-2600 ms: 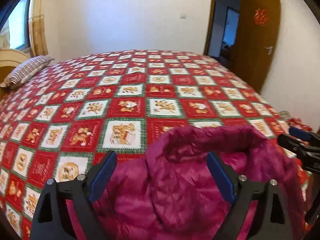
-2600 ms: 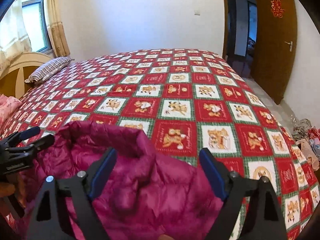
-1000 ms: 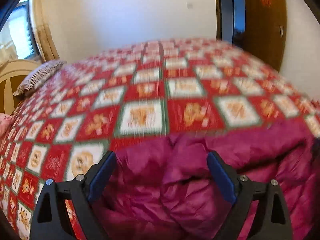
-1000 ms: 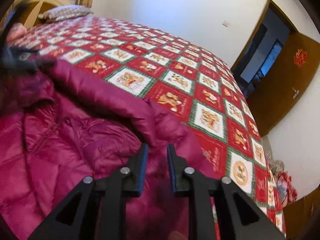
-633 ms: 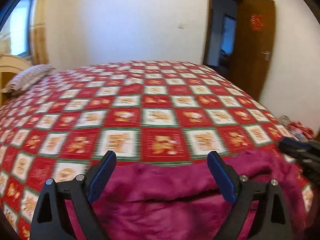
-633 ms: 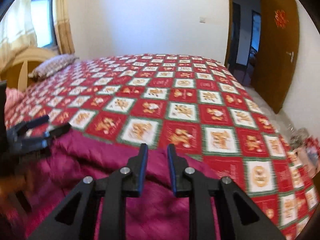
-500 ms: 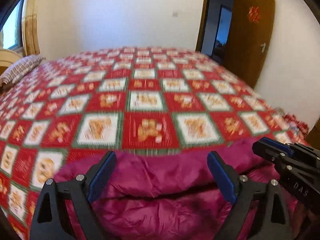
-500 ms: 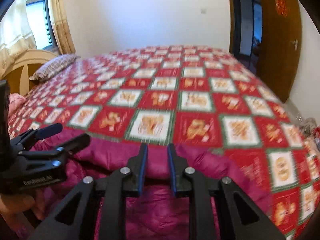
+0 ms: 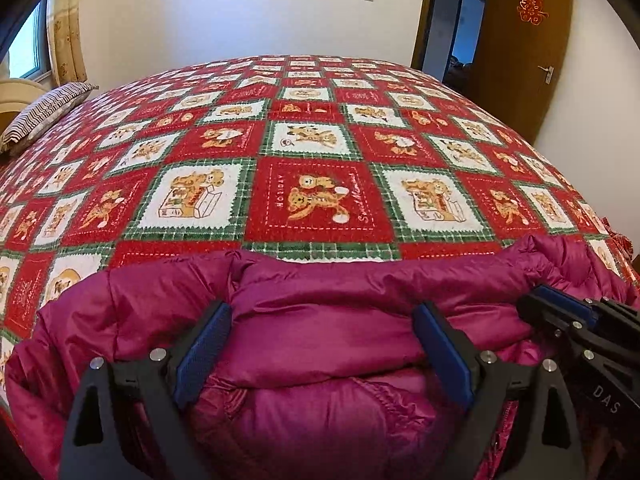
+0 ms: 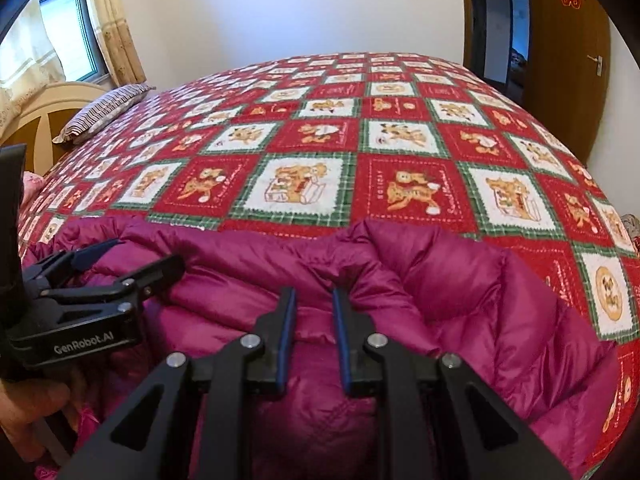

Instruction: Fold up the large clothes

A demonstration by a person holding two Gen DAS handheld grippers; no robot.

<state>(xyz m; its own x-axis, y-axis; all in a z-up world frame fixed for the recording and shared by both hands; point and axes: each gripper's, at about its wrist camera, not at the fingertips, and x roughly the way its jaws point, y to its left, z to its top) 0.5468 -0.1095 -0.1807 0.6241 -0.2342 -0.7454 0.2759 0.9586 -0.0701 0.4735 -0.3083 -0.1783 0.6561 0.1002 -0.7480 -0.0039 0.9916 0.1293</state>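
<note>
The magenta down jacket (image 9: 320,320) lies at the near edge of the bed, on the red-and-green teddy-bear quilt (image 9: 320,200), with a rolled upper edge running side to side across the frame.

Left tool (image 9: 320,344): fingers spread wide apart, blue pads (image 9: 202,354) facing inward. It is level, pointing across the bed toward the far wall, and straddles the jacket's rolled edge without clamping it. In the right wrist view it (image 10: 132,268) sits at the jacket's left end, with part of the operator's hand (image 10: 28,412) visible beneath it.

Right tool (image 10: 314,316): fingers drawn close together, a narrow gap remaining, pinched on a raised ridge of the jacket fabric near the middle of the upper edge. It points forward and slightly down. In the left wrist view it (image 9: 560,312) appears at the jacket's right end.

A striped pillow (image 10: 104,114) rests at the headboard (image 10: 44,112). A brown door (image 9: 520,48) stands open at the right.
</note>
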